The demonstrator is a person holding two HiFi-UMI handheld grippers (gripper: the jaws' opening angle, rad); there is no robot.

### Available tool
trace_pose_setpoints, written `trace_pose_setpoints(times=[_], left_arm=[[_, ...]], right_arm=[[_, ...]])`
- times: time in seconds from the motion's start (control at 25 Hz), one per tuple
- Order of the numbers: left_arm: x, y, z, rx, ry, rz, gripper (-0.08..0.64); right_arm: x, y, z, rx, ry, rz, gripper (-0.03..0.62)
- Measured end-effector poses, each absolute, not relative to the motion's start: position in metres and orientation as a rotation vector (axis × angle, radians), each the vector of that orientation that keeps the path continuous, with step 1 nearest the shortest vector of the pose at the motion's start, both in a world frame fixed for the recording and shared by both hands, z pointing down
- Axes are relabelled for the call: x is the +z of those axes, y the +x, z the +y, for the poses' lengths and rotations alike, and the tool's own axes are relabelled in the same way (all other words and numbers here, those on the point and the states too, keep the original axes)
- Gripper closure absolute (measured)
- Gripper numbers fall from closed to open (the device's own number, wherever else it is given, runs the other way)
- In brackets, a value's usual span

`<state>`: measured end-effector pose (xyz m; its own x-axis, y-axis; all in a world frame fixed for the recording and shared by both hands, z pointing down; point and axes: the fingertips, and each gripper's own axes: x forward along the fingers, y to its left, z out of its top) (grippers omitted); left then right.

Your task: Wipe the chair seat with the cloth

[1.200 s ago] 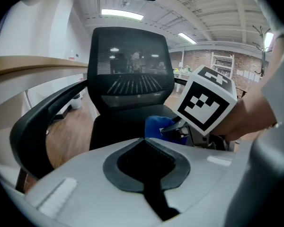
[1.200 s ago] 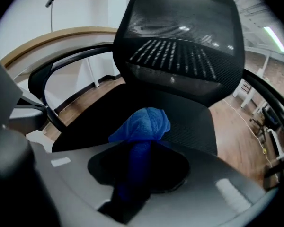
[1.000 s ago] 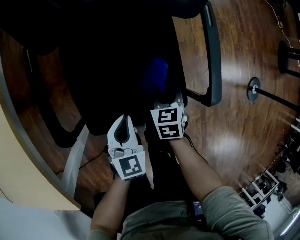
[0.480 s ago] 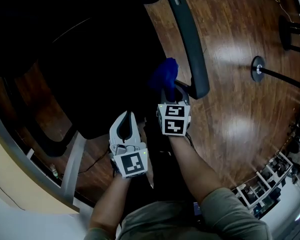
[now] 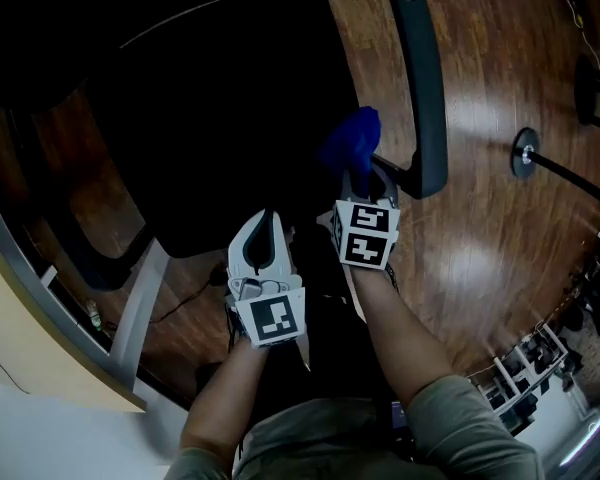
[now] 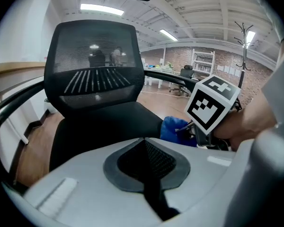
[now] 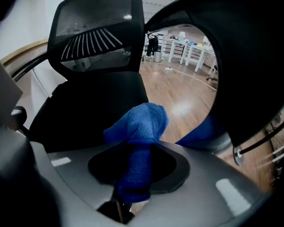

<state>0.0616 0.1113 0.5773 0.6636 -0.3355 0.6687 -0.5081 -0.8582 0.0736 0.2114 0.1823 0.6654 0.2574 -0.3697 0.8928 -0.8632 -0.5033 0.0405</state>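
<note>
The black chair seat point(image 5: 220, 118) fills the upper middle of the head view, with its right armrest point(image 5: 425, 78) beside it. My right gripper point(image 5: 356, 176) is shut on a bunched blue cloth point(image 5: 352, 140) at the seat's right edge, next to the armrest. In the right gripper view the cloth point(image 7: 139, 126) sticks up from the jaws of the right gripper point(image 7: 132, 174), in front of the seat point(image 7: 85, 108). My left gripper point(image 5: 265, 226) hangs shut and empty just off the seat's near edge. The left gripper view shows the left gripper point(image 6: 144, 140), the cloth point(image 6: 174, 126) and the mesh backrest point(image 6: 92, 74).
Wooden floor point(image 5: 480, 218) lies right of the chair, with a round stand base point(image 5: 525, 153) on it. A pale desk edge point(image 5: 40, 318) curves along the left, with a light metal leg point(image 5: 130, 318) below it. Shelving point(image 5: 530, 363) stands at the lower right.
My right gripper has carried the blue cloth from the middle of the seat rightward to its edge beside the armrest. The left gripper has stayed shut near the seat's near edge.
</note>
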Motion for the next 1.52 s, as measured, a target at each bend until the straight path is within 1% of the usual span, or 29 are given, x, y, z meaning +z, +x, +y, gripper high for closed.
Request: trace_pose_setpoints(times=[0.08, 0.2, 0.48, 0.72, 0.92, 1.2, 1.36, 1.52], left_arm=[[0.573, 0.043, 0.102, 0.967, 2.606, -0.74, 0.555], [0.567, 0.008, 0.084, 0.955, 2.557, -0.855, 0.555], [0.554, -0.076, 0.049, 0.955, 2.458, -1.1, 0.555], [0.565, -0.148, 0.046, 0.953, 2.386, -1.181, 0.555], [0.584, -0.192, 0.056, 0.985, 2.31, -1.206, 0.555], [0.606, -0.219, 0.062, 1.008, 2.254, -1.236, 0.555], [0.612, -0.215, 0.064, 0.996, 2.265, -1.266, 0.555], [0.61, -0.19, 0.072, 1.018, 2.321, -1.205, 0.555]], right_arm=[[0.654, 0.202, 0.172, 1.148, 1.971, -1.151, 0.486], [0.636, 0.169, 0.145, 1.07, 1.898, -1.273, 0.485], [0.606, 0.043, 0.062, 0.867, 1.61, -1.669, 0.48], [0.609, -0.062, 0.028, 0.724, 1.393, -1.841, 0.479], [0.621, -0.122, 0.02, 0.65, 1.25, -1.907, 0.477], [0.651, -0.158, 0.043, 0.644, 1.122, -1.915, 0.476], [0.654, -0.15, 0.05, 0.649, 1.158, -1.917, 0.476], [0.649, -0.12, 0.059, 0.678, 1.239, -1.886, 0.476]])
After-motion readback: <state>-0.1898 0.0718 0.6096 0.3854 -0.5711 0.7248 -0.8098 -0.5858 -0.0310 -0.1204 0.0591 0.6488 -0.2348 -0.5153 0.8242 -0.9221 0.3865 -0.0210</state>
